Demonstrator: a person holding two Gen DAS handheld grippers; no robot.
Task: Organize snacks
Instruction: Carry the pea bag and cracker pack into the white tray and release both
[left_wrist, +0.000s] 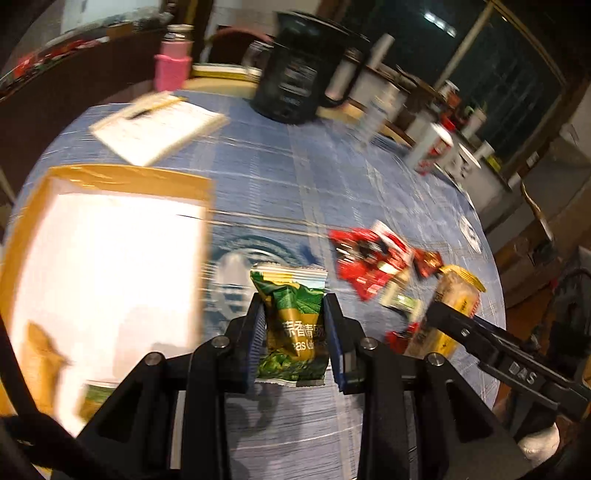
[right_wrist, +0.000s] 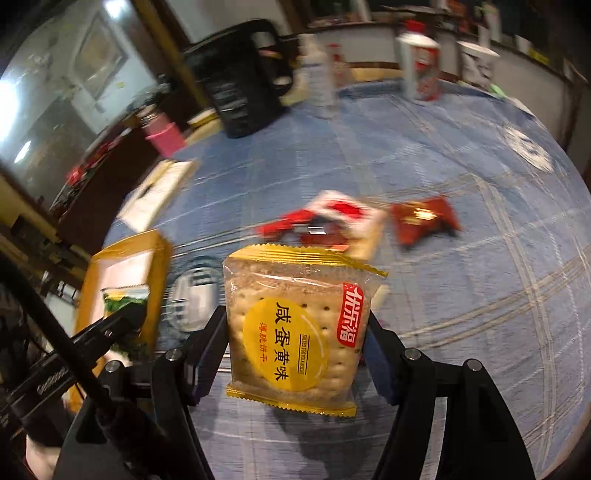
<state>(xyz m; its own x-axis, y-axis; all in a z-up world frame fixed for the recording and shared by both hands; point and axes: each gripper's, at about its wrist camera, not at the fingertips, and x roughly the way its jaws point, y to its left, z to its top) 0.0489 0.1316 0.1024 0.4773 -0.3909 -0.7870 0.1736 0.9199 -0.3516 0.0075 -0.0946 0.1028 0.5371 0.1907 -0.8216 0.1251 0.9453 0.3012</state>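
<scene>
1. Left gripper (left_wrist: 293, 317) is clamped on a green pack (left_wrist: 291, 325), lifted above the blue cloth (left_wrist: 277, 177), just right of the box (left_wrist: 110, 258).
2. Right gripper (right_wrist: 297, 332) pinches a cracker pack (right_wrist: 295, 325), also airborne.
3. Carry step, by the look of it; next, each pack needs dropping into the box.
4. Red packs (left_wrist: 369, 258) wait on the cloth.
</scene>
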